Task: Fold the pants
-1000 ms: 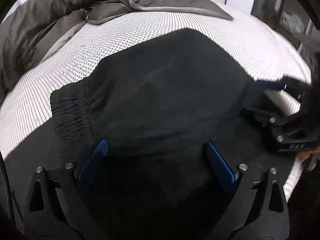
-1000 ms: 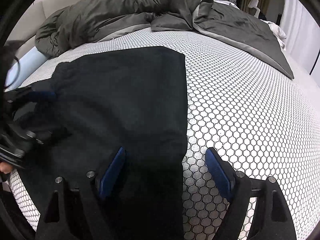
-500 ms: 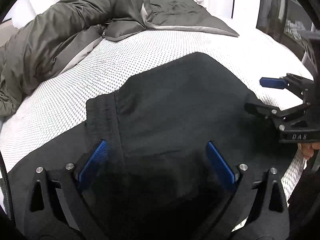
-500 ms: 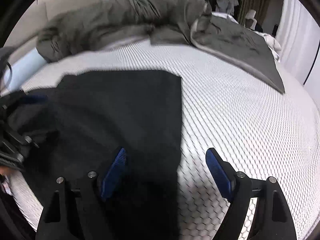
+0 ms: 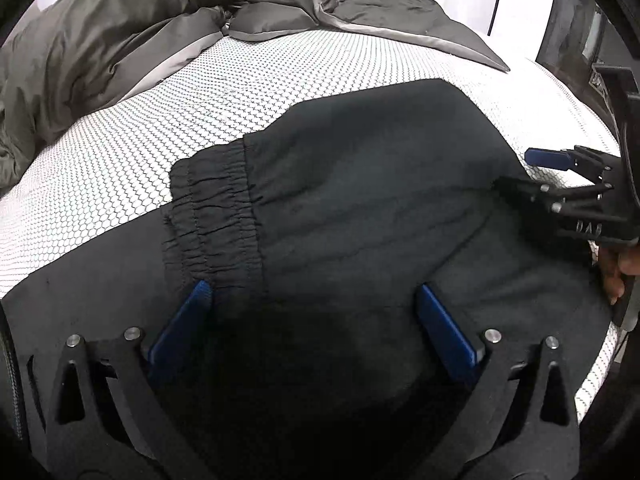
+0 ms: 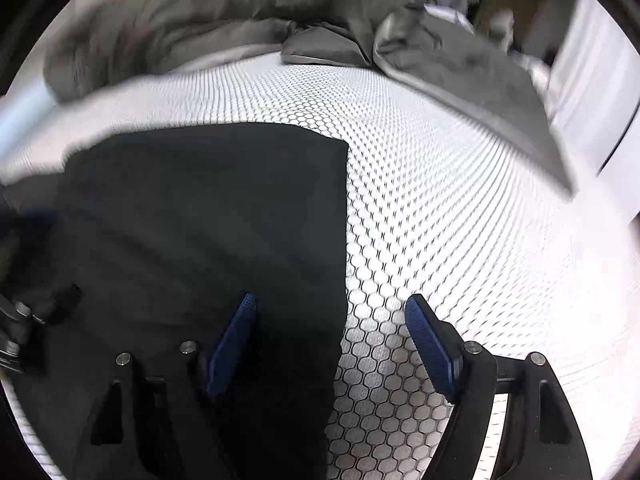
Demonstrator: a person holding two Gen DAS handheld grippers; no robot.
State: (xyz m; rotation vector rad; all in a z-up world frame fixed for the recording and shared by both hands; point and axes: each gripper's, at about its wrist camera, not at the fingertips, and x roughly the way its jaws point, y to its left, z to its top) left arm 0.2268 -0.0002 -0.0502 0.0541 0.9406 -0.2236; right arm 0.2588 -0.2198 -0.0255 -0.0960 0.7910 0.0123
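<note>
Left wrist view: close above pants (image 5: 360, 200), facing 12 o'clock toward duvet (image 5: 120, 40). Right wrist view: similar, seemingly lower, blurred. Both share pants, mattress (image 6: 460, 220), duvet.

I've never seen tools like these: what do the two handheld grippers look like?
Each gripper, left and right, has two flat blue ribbed pads on black angular plastic fingers with triangular cut-outs and silver bolts. White lettering marks the right one's body; bare fingers show behind it.

Bed (image 5: 120, 168): white cover with a hexagon pattern. On it I note the black pants (image 5: 360, 200), lying flat near my edge, elastic waistband showing. A rumpled grey duvet (image 5: 100, 40) lies heaped along the far side.
</note>
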